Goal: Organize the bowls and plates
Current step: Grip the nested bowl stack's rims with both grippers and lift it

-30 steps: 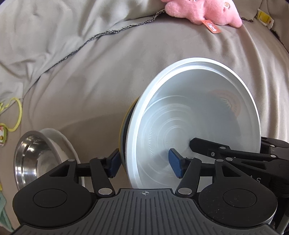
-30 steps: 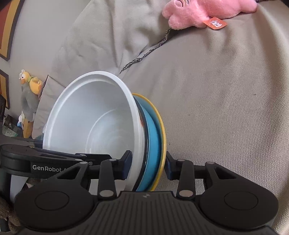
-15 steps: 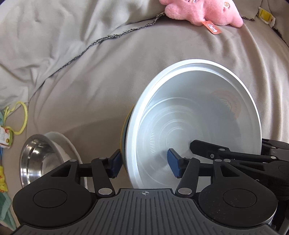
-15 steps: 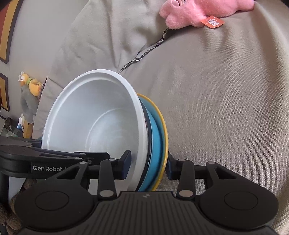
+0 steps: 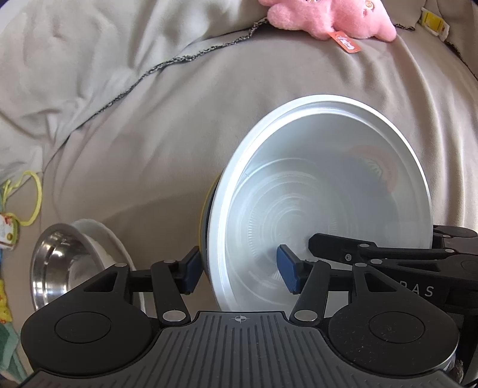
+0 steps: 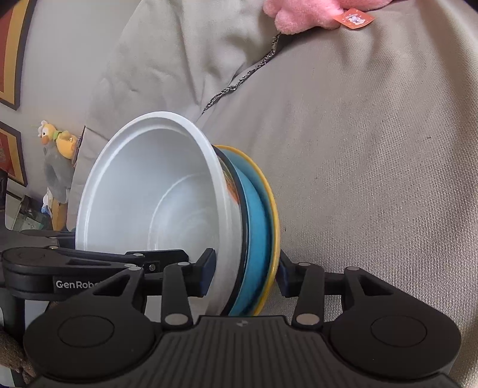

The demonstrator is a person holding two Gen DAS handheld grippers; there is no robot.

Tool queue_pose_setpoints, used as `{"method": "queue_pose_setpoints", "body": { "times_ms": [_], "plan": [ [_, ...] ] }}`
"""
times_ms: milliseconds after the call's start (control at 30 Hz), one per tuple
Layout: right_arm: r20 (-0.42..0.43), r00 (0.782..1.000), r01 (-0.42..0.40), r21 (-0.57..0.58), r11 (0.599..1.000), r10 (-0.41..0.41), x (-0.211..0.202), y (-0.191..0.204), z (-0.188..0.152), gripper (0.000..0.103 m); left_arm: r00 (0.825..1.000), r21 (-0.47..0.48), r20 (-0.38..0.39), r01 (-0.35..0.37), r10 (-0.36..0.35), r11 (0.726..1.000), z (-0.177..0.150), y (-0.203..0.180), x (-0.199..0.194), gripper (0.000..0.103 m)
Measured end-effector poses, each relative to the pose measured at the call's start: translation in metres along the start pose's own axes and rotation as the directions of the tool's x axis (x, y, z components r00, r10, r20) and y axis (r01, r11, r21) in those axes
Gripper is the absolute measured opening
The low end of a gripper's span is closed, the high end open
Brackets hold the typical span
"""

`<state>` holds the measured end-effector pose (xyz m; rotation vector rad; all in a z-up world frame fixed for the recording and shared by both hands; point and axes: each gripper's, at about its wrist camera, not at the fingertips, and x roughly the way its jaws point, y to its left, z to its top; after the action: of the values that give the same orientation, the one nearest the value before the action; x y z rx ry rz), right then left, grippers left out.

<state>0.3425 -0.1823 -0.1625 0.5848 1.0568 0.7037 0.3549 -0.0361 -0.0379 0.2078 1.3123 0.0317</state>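
White bowl: a translucent white plastic bowl [image 6: 155, 203], round and deep, with a stepped rim and fine concentric ridges moulded into its base; it stands on edge, its mouth facing the left gripper, at the front of a stack.
Stack behind it: a dark-rimmed dish, barely visible, then a matte blue plate [image 6: 257, 226] and a yellow-rimmed plate [image 6: 273, 209], all nested on edge against the bowl's back.
Right gripper: the right gripper [image 6: 246, 268] straddles the stack's lower edge, one black pad inside the bowl and the other at the yellow rim; its jaws are opening, with the stack between them, and the outer pad looks just in contact with the yellow rim.
Left gripper: the left gripper [image 5: 240, 268] stands fairly wide, blue pads either side of the bowl's wall, with a visible gap at both; it grips nothing.
Surface: grey-beige woven fabric [image 5: 149, 134], soft and creased, with a dark stitched seam running across.
Steel bowl: a shiny stainless steel bowl [image 5: 56, 268] sits tilted in a white dish [image 5: 104, 238], left of the stack and well apart from it.
Other things: a fluffy pink plush toy [image 5: 328, 15] with an orange tag lies at the far edge; a yellow loop [image 5: 33, 197] lies at the left; a yellow-and-grey plush figure [image 6: 56, 155] stands by the wall.
In the way: each gripper's black linkage crosses the other's view of the bowl's lower part.
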Motion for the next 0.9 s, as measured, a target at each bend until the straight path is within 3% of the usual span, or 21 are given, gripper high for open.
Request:
{"method": "queue_pose_setpoints", "body": {
  "times_ms": [267, 500, 700, 900],
  "plan": [
    [0.017, 0.998, 0.066, -0.013, 0.998, -0.065, 0.0, 0.015, -0.003, 0.042, 0.999, -0.019, 0.017, 0.048, -0.048, 0.999, -0.001, 0.008, 0.003, 0.058],
    [0.01, 0.99, 0.141, -0.052, 0.989, -0.14, -0.002, 0.031, -0.006, 0.044, 0.995, -0.028, 0.035, 0.093, -0.092, 0.995, -0.002, 0.015, -0.001, 0.051],
    [0.008, 0.98, 0.201, -0.074, 0.977, -0.201, -0.008, 0.037, -0.01, 0.047, 0.987, -0.048, 0.022, 0.163, -0.162, 0.985, -0.008, 0.025, 0.0, 0.052],
    [0.0, 0.976, 0.215, -0.075, 0.974, -0.216, -0.012, 0.042, -0.012, 0.047, 0.984, -0.052, 0.04, 0.175, -0.174, 0.983, -0.017, 0.031, -0.007, 0.052]
  ]
}}
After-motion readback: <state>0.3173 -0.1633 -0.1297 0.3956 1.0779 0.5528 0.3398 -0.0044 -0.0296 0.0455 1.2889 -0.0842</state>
